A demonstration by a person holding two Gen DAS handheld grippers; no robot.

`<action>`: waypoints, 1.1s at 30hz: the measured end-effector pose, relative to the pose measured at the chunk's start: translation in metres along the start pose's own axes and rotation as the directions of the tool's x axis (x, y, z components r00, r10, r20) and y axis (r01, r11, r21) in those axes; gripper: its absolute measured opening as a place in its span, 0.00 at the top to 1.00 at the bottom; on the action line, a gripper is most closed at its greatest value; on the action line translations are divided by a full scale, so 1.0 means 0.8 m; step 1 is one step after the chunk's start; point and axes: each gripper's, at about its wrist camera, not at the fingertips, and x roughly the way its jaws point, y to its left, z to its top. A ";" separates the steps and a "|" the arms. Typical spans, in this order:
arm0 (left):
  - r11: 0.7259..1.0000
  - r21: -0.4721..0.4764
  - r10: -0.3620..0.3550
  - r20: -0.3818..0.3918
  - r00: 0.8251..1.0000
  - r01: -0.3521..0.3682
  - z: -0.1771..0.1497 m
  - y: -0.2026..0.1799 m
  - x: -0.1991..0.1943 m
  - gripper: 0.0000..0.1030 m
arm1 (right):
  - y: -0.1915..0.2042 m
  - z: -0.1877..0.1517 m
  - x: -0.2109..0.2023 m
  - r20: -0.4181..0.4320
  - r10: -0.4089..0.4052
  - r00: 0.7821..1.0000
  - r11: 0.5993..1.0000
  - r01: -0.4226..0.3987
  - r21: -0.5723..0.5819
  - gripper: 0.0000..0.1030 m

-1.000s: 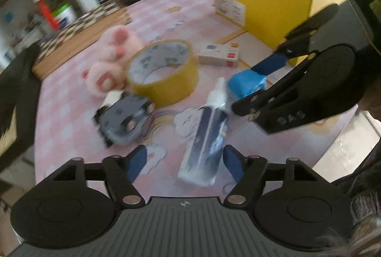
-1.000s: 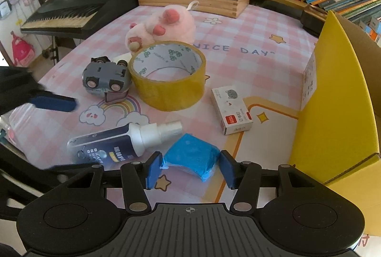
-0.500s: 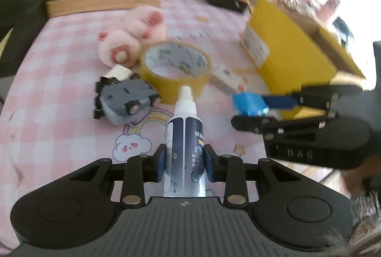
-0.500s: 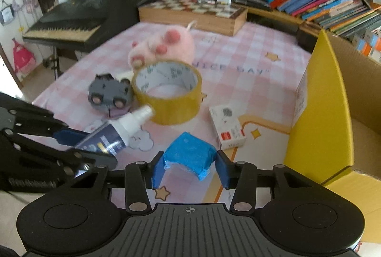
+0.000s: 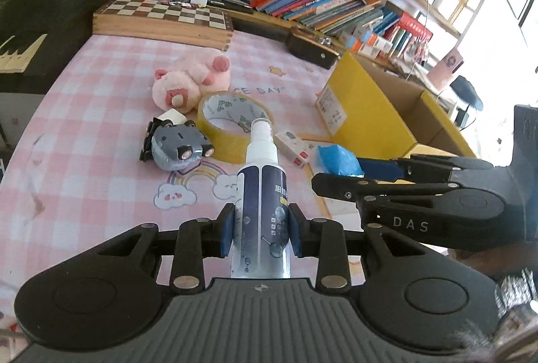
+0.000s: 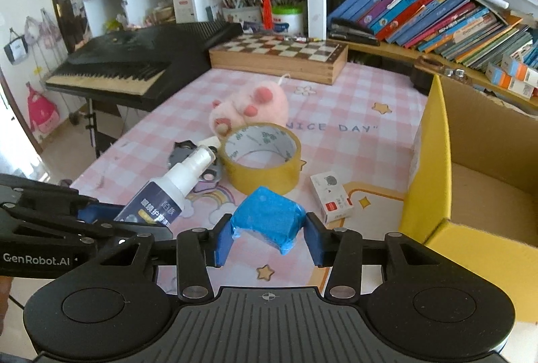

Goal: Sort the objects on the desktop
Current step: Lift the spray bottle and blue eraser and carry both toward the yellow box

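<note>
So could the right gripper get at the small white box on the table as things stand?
Probably not yet: the right gripper is shut on a blue packet, so it is occupied. The white box itself lies uncovered beside the yellow carton.

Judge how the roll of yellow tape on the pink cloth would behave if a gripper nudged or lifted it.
The tape roll lies flat on its side on the cloth, so a nudge would probably slide it, not roll it. Its wide hollow core suggests it is light for its size. It looks rigid, so one finger inside the ring could likely lift it.
</note>
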 end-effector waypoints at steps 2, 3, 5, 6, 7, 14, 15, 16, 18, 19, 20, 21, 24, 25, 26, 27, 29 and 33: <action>1.000 -0.014 -0.008 0.013 1.000 0.008 -0.005 -0.001 -0.012 0.71 | 0.004 -0.004 -0.012 0.006 0.002 1.000 1.000 -0.002 0.014 0.57; 1.000 -0.023 -0.012 0.020 1.000 0.012 -0.008 -0.001 -0.018 0.71 | 0.006 -0.007 -0.017 0.010 0.003 1.000 1.000 -0.003 0.020 0.57; 0.999 -0.039 -0.024 0.036 0.999 0.025 -0.014 -0.002 -0.030 0.71 | 0.012 -0.013 -0.030 0.016 0.001 1.000 0.999 -0.002 0.034 0.57; 0.998 -0.051 -0.033 0.043 0.999 0.035 -0.016 -0.002 -0.037 0.71 | 0.014 -0.016 -0.036 0.017 0.002 1.000 0.999 -0.003 0.042 0.57; 0.997 -0.064 -0.043 0.050 0.998 0.046 -0.019 -0.002 -0.044 0.71 | 0.017 -0.019 -0.042 0.018 0.004 1.000 0.999 -0.005 0.051 0.57; 0.995 -0.072 -0.068 0.098 0.993 0.076 -0.045 -0.010 -0.089 0.71 | 0.041 -0.042 -0.080 0.033 0.001 0.999 0.998 -0.004 0.069 0.57; 0.994 -0.070 -0.072 0.102 0.992 0.079 -0.050 -0.012 -0.094 0.71 | 0.044 -0.046 -0.083 0.035 -0.001 0.999 0.997 -0.001 0.071 0.57; 0.994 -0.067 -0.076 0.104 0.992 0.083 -0.055 -0.014 -0.099 0.71 | 0.048 -0.050 -0.088 0.037 -0.004 0.999 0.997 0.001 0.073 0.57; 0.994 -0.064 -0.083 0.103 0.991 0.090 -0.063 -0.016 -0.106 0.71 | 0.053 -0.057 -0.096 0.043 -0.010 0.999 0.997 0.006 0.077 0.57; 0.993 -0.066 -0.089 0.101 0.991 0.096 -0.068 -0.016 -0.109 0.71 | 0.055 -0.061 -0.100 0.045 -0.013 0.999 0.997 0.009 0.082 0.57; 0.992 -0.069 -0.096 0.098 0.991 0.103 -0.073 -0.017 -0.112 0.71 | 0.057 -0.065 -0.104 0.046 -0.016 0.999 0.996 0.012 0.088 0.57; 0.992 -0.071 -0.101 0.096 0.990 0.108 -0.077 -0.017 -0.114 0.71 | 0.058 -0.070 -0.108 0.046 -0.020 0.999 0.995 0.016 0.099 0.57; 0.990 -0.065 -0.118 0.088 0.989 0.124 -0.087 -0.020 -0.119 0.71 | 0.060 -0.084 -0.117 0.042 -0.036 0.998 0.991 0.030 0.128 0.57; 0.990 -0.060 -0.125 0.086 0.988 0.131 -0.090 -0.021 -0.121 0.71 | 0.060 -0.087 -0.120 0.040 -0.041 0.998 0.990 0.035 0.136 0.57; 0.989 -0.055 -0.133 0.082 0.988 0.138 -0.093 -0.022 -0.122 0.71 | 0.060 -0.091 -0.123 0.038 -0.047 0.998 0.988 0.041 0.146 0.57; 0.988 -0.050 -0.141 0.079 0.987 0.145 -0.094 -0.024 -0.122 0.71 | 0.060 -0.095 -0.125 0.037 -0.054 0.998 0.987 0.048 0.153 0.57; 0.986 -0.040 -0.159 0.071 0.985 0.163 -0.098 -0.028 -0.122 0.71 | 0.059 -0.101 -0.131 0.036 -0.069 0.997 0.984 0.062 0.167 0.57; 0.980 -0.009 -0.196 0.054 0.979 0.197 -0.099 -0.041 -0.118 0.71 | 0.055 -0.112 -0.143 0.038 -0.103 0.994 0.977 0.094 0.192 0.57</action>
